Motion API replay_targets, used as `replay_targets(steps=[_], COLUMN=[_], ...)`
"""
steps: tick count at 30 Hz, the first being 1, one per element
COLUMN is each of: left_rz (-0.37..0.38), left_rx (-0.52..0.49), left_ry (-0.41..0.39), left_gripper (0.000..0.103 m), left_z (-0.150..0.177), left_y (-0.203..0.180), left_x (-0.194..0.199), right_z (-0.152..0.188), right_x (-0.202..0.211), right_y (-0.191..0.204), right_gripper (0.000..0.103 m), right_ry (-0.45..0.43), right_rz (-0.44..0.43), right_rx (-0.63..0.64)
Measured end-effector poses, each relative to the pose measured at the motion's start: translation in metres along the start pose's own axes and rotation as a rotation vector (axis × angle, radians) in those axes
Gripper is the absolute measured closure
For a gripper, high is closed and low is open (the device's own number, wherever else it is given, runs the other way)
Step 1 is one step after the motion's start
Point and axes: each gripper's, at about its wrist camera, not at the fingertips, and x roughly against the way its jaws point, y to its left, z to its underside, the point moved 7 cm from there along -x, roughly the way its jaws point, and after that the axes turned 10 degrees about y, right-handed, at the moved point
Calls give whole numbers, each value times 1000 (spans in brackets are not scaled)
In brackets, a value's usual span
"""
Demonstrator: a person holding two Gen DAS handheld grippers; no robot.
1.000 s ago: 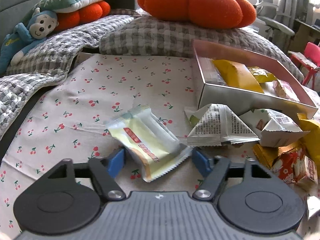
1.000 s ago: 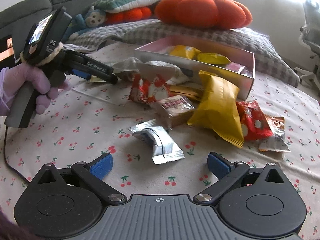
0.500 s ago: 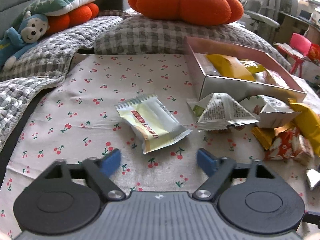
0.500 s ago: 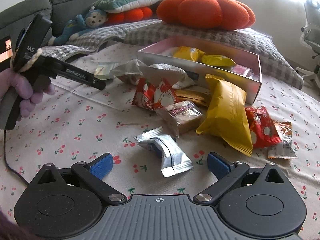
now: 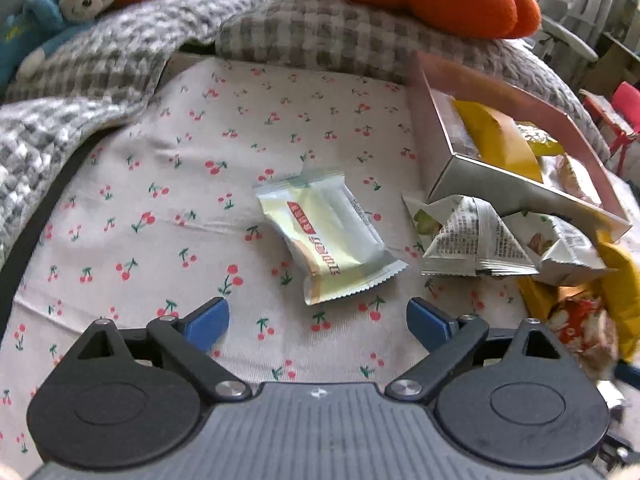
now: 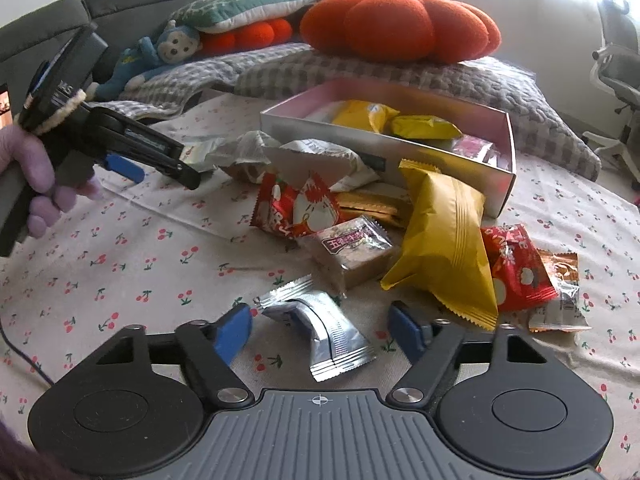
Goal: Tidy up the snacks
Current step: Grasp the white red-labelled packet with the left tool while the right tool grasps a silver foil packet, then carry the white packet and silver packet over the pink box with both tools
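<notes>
My left gripper (image 5: 318, 314) stands with its blue-tipped fingers spread wide and holding nothing, poised just short of a pale yellow-and-white foil biscuit packet with a red label (image 5: 326, 240). The packet lies flat and alone on the cherry-print cotton cloth (image 5: 160, 200), its crimped lower seam nearest the fingertips and angled to them.

My right gripper (image 6: 318, 330) is likewise wide and empty. A crumpled silver foil sachet (image 6: 320, 330) lies between its blue fingers (image 6: 232, 332), which do not touch it.

Behind it, a heap of loose wrapped snacks rests against the near wall of a shallow silver cardboard box with a pink lining (image 6: 505, 190). The box already contains several packets.

Handling, as I judge it:
- **Weight and stiffness:** Both packets appear light, thin-filmed and slippery. The contents look rigid but crushable.
- **Yellow packet:** I would close across its short width at mid-body. A hold on the seam, where the film would fold and slide, seems the poorer choice.
- **Silver sachet:** This one is creased and partly collapsed. I would pinch across its bulged middle, low against the cloth, with modest pressure.

Both packets seem destined for the box, which stands to the right of the yellow packet and well beyond the silver sachet.
</notes>
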Motion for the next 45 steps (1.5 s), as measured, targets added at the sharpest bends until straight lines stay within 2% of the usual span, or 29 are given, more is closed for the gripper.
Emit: replay_targets(steps=[3,7,13,18,19,21,22,27,29,40,44,45], left_rz=[33,2,-26,-58,-70,-78,-83,-160,-166,-91,-62,-57], left_rx=[43,107,185,190,188,182,178,117,82,13,-11,-17], left_ry=[14,-38,-93,-115,-119,-127,-127,-133,-139,-114,-106,-102], left_gripper=[8,8,9,14,15,18,20,49,57,59,59,59], left_z=[-2,-11,-25,-32,-33,-34,-33,-30,-28,-8,3,6], left_y=[5,9,11,7,5,3,1,-4,-5,-8,-11,-12], left_x=[4,7,-2,-9,-10,-12,-12,-13,-12,1,8,8], right_z=[-3,-4,-7,-8,-9,-9,-10,-8,-8,-3,1,4], right_x=[0,1,2,7,8,8,9,12,13,22,19,18], right_y=[1,7,11,13,13,15,15,15,15,14,12,12], right_gripper=[51,68,69,70,72,85,85,87,87,89,75,61], right_ry=[-8,-5,8,7,7,10,10,9,9,10,46,57], right_rz=[-12,-36,-59,-79,-82,-88,-90,-103,-103,-127,-145,-148], right_rx=[11,43,51,44,45,52,53,52,53,40,0,-8])
